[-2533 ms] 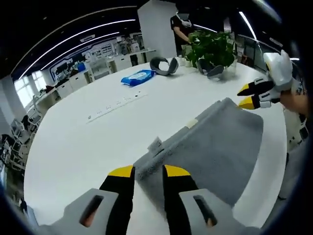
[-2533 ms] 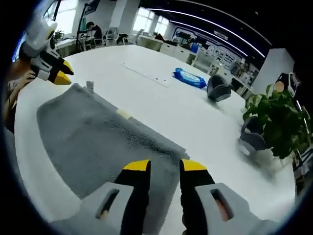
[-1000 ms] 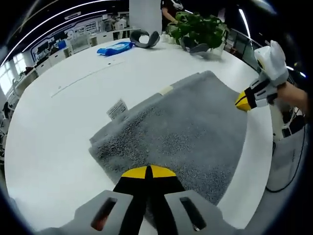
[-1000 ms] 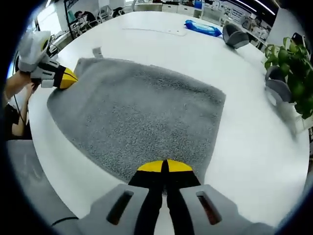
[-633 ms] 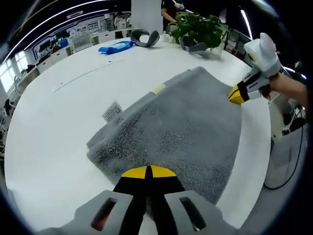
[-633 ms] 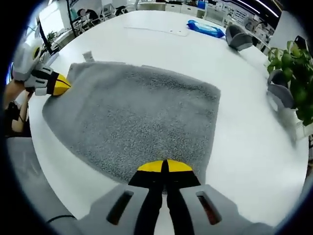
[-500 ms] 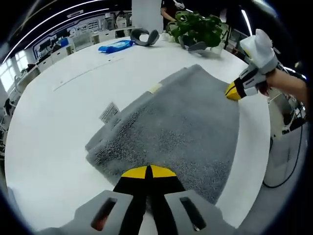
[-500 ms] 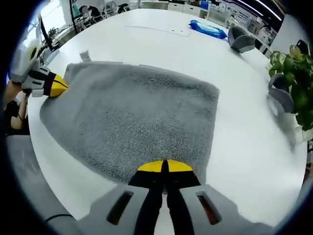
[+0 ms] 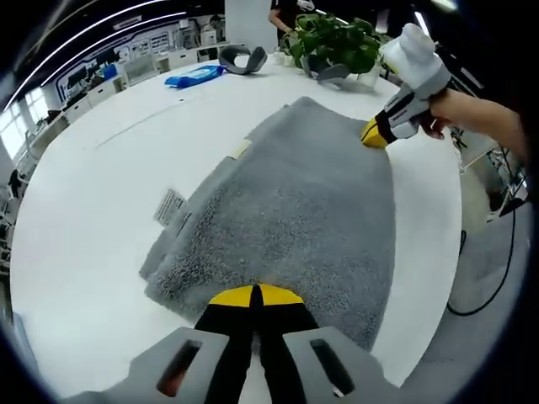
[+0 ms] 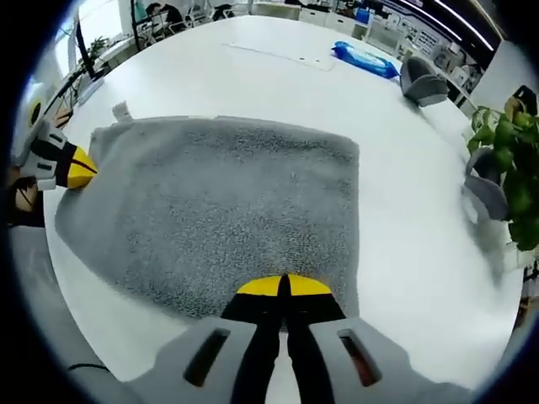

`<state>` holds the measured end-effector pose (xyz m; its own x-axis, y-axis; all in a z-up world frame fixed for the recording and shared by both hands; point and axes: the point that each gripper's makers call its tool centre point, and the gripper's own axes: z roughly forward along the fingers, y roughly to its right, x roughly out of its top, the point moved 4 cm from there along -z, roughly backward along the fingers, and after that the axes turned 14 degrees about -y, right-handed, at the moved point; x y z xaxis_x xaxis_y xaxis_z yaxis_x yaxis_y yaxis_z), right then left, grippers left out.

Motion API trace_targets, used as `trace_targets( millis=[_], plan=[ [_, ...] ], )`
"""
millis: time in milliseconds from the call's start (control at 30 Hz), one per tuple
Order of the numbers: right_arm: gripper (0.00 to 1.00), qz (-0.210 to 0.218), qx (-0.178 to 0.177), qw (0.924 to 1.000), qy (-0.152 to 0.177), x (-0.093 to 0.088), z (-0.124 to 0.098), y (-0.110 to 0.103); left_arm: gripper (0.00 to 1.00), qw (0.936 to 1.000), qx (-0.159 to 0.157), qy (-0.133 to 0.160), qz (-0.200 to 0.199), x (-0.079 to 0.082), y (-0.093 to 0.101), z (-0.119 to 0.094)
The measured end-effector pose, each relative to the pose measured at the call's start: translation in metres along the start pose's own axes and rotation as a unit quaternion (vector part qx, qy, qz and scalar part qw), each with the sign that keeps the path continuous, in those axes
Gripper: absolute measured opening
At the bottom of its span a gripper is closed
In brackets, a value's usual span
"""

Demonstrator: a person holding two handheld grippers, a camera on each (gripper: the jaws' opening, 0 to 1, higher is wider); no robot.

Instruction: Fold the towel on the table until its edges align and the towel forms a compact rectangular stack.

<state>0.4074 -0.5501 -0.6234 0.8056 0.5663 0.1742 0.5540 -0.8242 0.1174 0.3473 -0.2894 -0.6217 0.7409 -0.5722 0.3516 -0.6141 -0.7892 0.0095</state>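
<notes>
The grey towel (image 9: 295, 202) lies spread on the round white table (image 9: 76, 219), its left side doubled into layers with a white tag (image 9: 168, 204) sticking out. My left gripper (image 9: 257, 295) is shut on the towel's near edge. My right gripper (image 9: 373, 135) is shut on the towel's far right corner, held by a hand. In the right gripper view the towel (image 10: 227, 202) spreads ahead, my right gripper (image 10: 285, 290) is pinched shut on its near edge, and the left gripper (image 10: 80, 168) grips the left corner near the tag (image 10: 122, 111).
A blue packet (image 9: 195, 76), a grey curved cushion (image 9: 240, 57) and a potted plant (image 9: 333, 38) stand at the table's far side. A flat white strip (image 10: 282, 55) lies beyond the towel. The table's edge (image 10: 50, 278) runs close to both held corners.
Both grippers, open around the towel's edge 2.5 s ago, have shut on it. Over the last second the held corners have drawn further apart in both views, and the towel lies flatter.
</notes>
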Motion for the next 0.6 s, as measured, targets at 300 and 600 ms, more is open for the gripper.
trace_targets(
  millis=[300, 600],
  plan=[
    [0.0, -0.044, -0.049, 0.9976, -0.02, 0.025, 0.006, 0.011, 0.0, 0.9993, -0.009, -0.022, 0.029, -0.004, 0.023, -0.001],
    [0.0, -0.096, -0.093, 0.9909, -0.011, 0.041, 0.01, 0.018, 0.0, 0.9983, -0.023, -0.027, 0.047, -0.006, 0.047, -0.002]
  ],
)
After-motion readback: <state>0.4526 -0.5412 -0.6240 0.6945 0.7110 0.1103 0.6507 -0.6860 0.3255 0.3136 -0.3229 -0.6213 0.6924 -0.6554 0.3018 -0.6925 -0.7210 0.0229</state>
